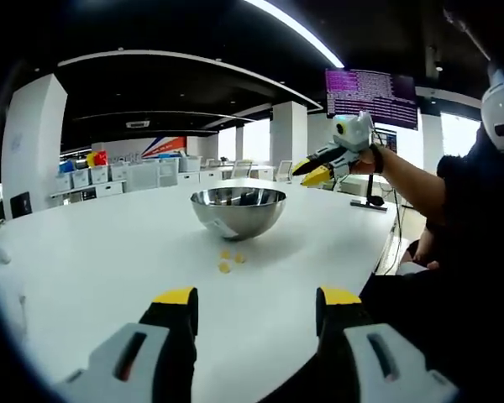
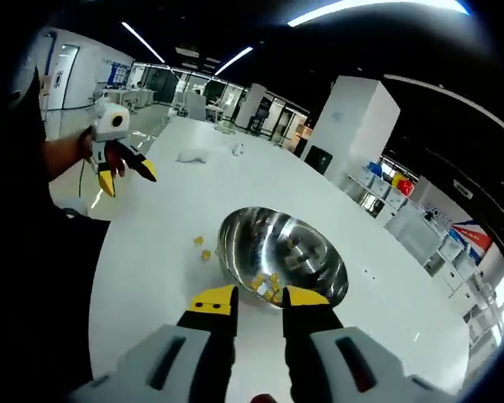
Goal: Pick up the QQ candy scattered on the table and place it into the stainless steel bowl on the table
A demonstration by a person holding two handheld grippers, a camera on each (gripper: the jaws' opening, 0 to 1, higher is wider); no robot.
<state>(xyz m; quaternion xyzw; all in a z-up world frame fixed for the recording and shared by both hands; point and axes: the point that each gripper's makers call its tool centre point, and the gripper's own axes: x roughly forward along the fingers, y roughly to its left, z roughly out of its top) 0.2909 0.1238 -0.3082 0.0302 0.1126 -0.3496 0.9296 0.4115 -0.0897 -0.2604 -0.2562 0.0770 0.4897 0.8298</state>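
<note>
Right gripper [image 2: 256,300] hangs over the stainless steel bowl [image 2: 319,252], jaws slightly apart, nothing seen between them.
Drop step looks about finished: candies [image 2: 265,285] lie inside the bowl, and a few loose candies [image 1: 227,260] wait on the white table [image 1: 92,260] just beside it. Left gripper [image 1: 256,302], jaws wide apart, needs to descend onto those. No writing is readable.

I can read no text here. The wall screen [image 1: 371,94] shows rows of small writing, too fine to read, and the banner [image 1: 163,146] is only colours.
</note>
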